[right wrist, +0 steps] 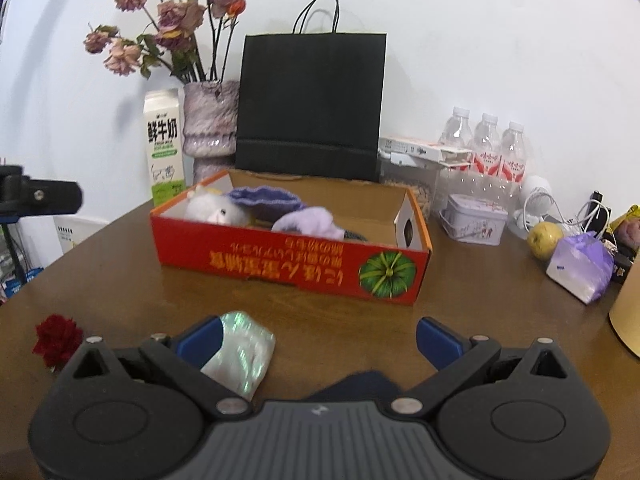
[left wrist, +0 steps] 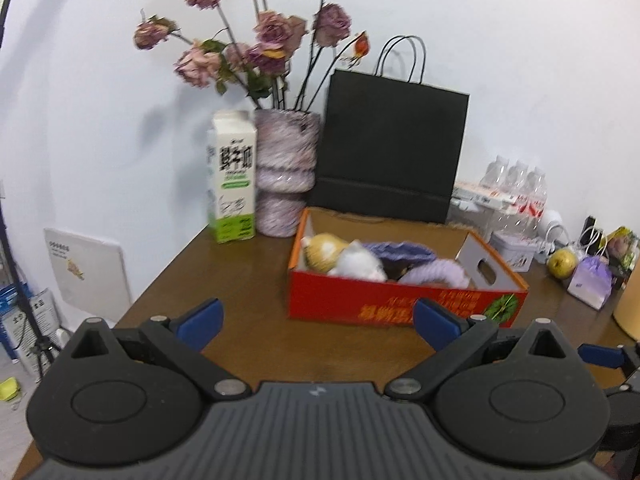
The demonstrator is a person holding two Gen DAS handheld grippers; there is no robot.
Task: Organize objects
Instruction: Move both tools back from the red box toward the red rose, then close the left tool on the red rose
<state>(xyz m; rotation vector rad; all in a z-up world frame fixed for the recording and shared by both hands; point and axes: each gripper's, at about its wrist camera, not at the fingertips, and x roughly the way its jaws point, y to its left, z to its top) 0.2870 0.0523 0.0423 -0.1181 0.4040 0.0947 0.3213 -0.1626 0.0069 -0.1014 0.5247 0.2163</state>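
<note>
red cardboard box [right wrist: 288,258], open-topped, on table: holds white plush toy [right wrist: 214,209], purple knitted pieces [right wrist: 264,199]. pearly shell [right wrist: 240,354], red flower [right wrist: 58,338] lie outside.

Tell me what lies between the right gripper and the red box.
Only bare table, per the right wrist view; the shell sits by the right gripper, not ahead toward the red box.
</note>
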